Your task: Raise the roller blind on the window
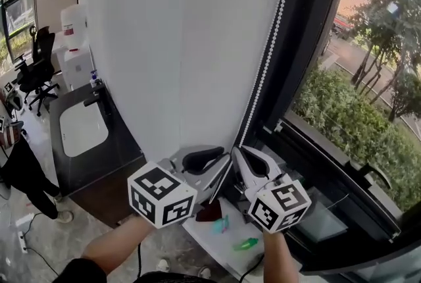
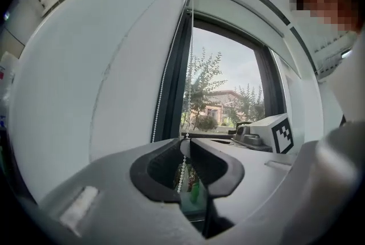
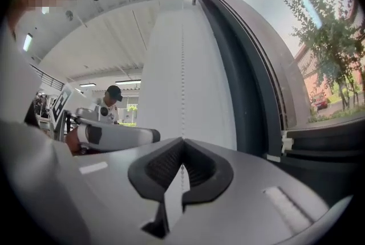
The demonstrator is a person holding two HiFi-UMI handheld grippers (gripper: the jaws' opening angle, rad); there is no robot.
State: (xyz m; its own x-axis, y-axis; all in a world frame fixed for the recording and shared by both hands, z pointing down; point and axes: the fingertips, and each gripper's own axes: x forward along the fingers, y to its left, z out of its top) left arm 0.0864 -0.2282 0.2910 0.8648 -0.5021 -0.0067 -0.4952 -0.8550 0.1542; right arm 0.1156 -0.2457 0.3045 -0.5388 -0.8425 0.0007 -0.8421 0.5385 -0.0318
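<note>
The white roller blind (image 1: 177, 45) hangs low over the window, and its bead chain (image 1: 266, 58) runs down the blind's right edge beside the dark frame (image 1: 309, 45). Both grippers sit at the chain's lower end. My left gripper (image 1: 222, 154) (image 2: 186, 144) has the bead chain (image 2: 190, 56) passing between its tips with a slim gap showing, so it is open. My right gripper (image 1: 239, 151) (image 3: 182, 140) has its tips meeting on the bead chain (image 3: 182, 67), so it is shut on it. The blind's bottom edge is hidden behind the grippers.
A dark counter with a white sink (image 1: 82, 127) stands to the left, with an office chair (image 1: 39, 58) beyond it. The white sill (image 1: 217, 242) holds small green items. A window handle (image 1: 375, 173) sticks out at the right. A person in a cap (image 3: 111, 102) stands far off.
</note>
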